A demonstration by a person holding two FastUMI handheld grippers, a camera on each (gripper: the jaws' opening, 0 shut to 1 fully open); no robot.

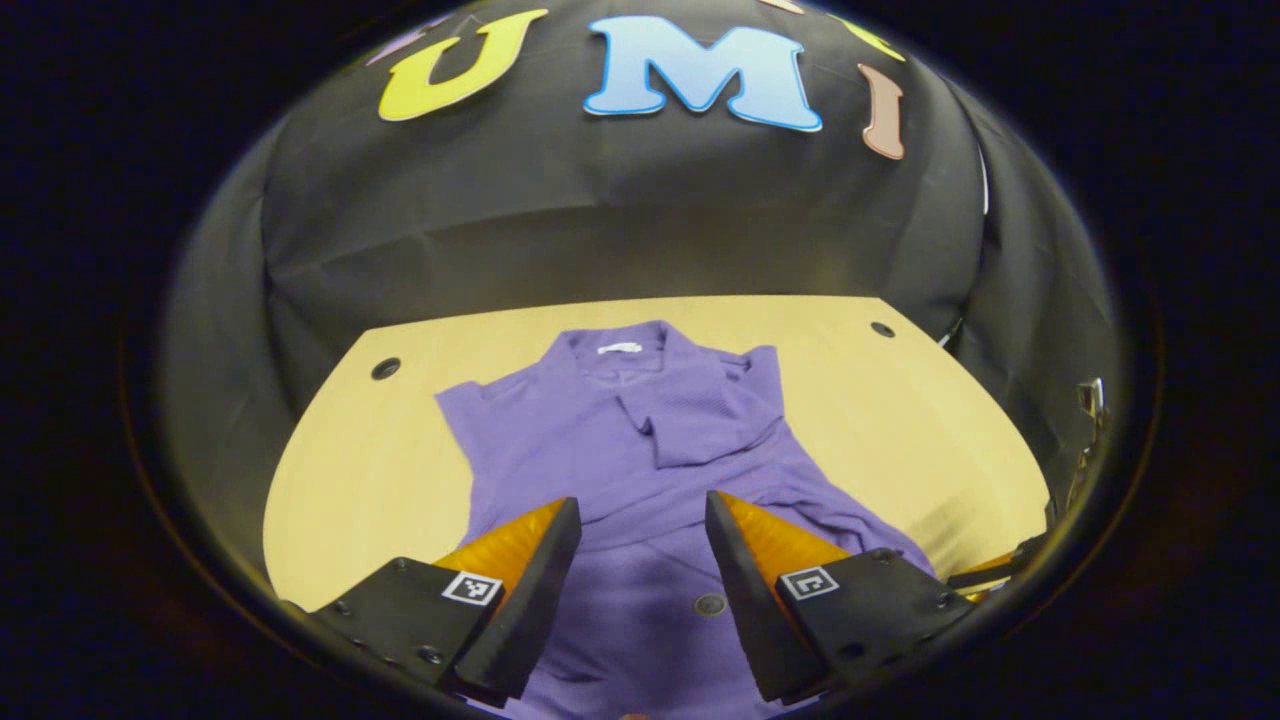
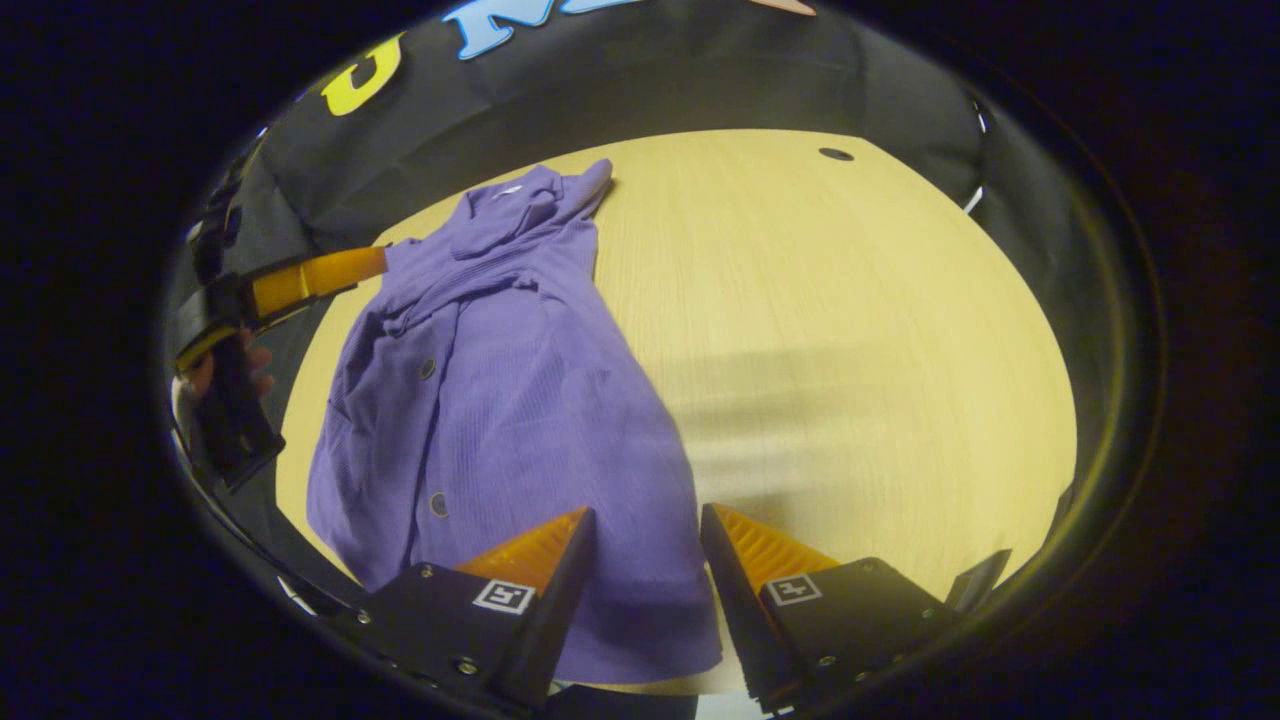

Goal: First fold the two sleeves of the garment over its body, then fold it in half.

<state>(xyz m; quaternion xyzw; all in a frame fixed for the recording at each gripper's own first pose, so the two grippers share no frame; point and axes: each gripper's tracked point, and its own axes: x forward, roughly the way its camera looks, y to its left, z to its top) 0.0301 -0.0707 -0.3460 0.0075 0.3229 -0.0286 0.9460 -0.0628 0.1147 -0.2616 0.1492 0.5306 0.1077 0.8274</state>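
Left to right: my left gripper (image 1: pixel 643 515) hangs over the purple garment (image 1: pixel 640 450), jaws spread, gripping nothing. The garment lies on the wooden table (image 1: pixel 900 420), collar far, sleeves apparently already tucked over the body. My right gripper (image 2: pixel 648 530) is spread too, above the near hem's right edge. Halving looks next: pinch both hem corners evenly, lift low, carry to the collar without dragging the sleeves loose.

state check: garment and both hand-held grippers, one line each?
garment: flat on the table, both sleeves folded over its body, not yet folded in half
left hand-held gripper: open, above the garment, holding nothing
right hand-held gripper: open, above the garment's hem, holding nothing
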